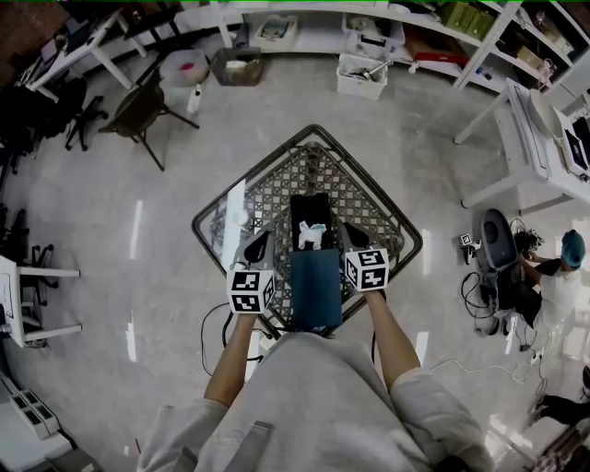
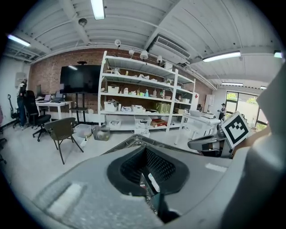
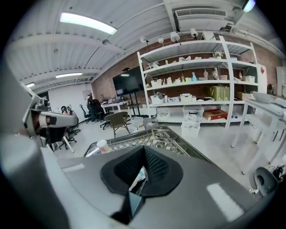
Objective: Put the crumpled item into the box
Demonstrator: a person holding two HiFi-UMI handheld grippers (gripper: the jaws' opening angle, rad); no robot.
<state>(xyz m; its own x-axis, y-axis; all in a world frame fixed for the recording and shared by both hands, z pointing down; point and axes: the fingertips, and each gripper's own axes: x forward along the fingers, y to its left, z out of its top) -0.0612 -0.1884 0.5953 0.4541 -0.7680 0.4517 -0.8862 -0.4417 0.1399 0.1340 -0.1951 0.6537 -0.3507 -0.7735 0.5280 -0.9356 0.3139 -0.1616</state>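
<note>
A dark metal lattice table (image 1: 369, 198) stands corner-on to the operator on a pale polished floor. White open shelving (image 1: 304, 28) runs along the far wall, with a white storage bin (image 1: 361, 76) on the floor in front of it. A brown chair (image 1: 138, 106) stands well apart at the far left. A person in a teal cap (image 1: 562, 272) is at the right edge, near white tables. On the table, a pale cup with a reddish band (image 3: 103, 146) sits near the left rim. The open black rectangular box (image 1: 309, 210) lies at the table centre. Its teal-blue lid panel (image 1: 316, 288) extends toward the operator and hides the near part of the table top in the head view. The white crumpled item (image 1: 312, 235) lies inside the box; in the right gripper view it also shows through the gap behind the fingertips. The left gripper (image 1: 260, 242) is just beside the box's left edge and the right gripper (image 1: 350, 236) just beside its right edge, with the lid panel between the two gripper bodies. Left gripper: fingertips together, with a thin box edge bearing a white label visible in the gap behind them. Right gripper: fully closed, tips together, holding nothing.
</note>
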